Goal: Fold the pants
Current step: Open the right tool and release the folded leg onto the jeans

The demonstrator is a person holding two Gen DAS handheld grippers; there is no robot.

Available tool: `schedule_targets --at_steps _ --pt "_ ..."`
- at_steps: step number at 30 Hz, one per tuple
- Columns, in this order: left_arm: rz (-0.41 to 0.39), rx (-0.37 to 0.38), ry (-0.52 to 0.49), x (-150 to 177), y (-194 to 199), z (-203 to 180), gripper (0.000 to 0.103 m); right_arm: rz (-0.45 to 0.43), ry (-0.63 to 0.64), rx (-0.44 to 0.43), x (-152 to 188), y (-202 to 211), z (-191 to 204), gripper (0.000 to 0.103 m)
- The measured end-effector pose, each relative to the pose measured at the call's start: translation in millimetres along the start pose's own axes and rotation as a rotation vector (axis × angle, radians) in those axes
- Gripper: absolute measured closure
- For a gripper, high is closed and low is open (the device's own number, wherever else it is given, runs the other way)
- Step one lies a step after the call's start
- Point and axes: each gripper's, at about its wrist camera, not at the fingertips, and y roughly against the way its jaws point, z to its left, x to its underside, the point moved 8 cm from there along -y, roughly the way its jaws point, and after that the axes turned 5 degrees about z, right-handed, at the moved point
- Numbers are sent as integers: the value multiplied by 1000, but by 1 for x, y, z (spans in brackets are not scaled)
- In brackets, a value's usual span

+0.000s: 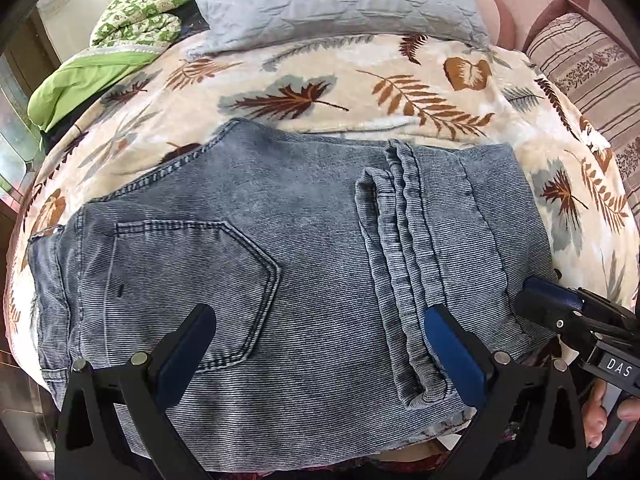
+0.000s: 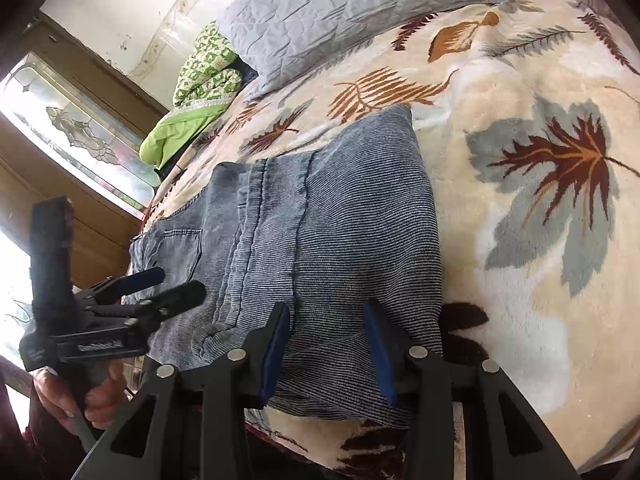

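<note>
Blue-grey jeans [image 1: 312, 216] lie folded on the bed, back pocket [image 1: 188, 280] to the left and the leg hems [image 1: 400, 248] doubled over on the right. My left gripper [image 1: 324, 340] hangs open and wide above the near edge, nothing between its fingers; the right wrist view shows this left gripper [image 2: 180, 284] held in a hand above the jeans [image 2: 320, 208]. My right gripper [image 2: 328, 344] stands partly open over the near right corner, both pads above flat denim with no pinch visible. That right gripper [image 1: 540, 304] sits at the jeans' right edge.
The leaf-print blanket [image 1: 360, 92] covers the bed. A grey quilted pillow [image 1: 328, 0] and a green quilt [image 1: 132, 20] lie at the far side, a striped cushion [image 1: 592, 80] at the right. A window and wooden frame [image 2: 72, 128] stand left of the bed.
</note>
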Motion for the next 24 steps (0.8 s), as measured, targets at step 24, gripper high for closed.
schedule_targets --at_steps 24 --pt "-31 -1 5 25 -21 -1 0 -1 -7 -7 0 1 -1 60"
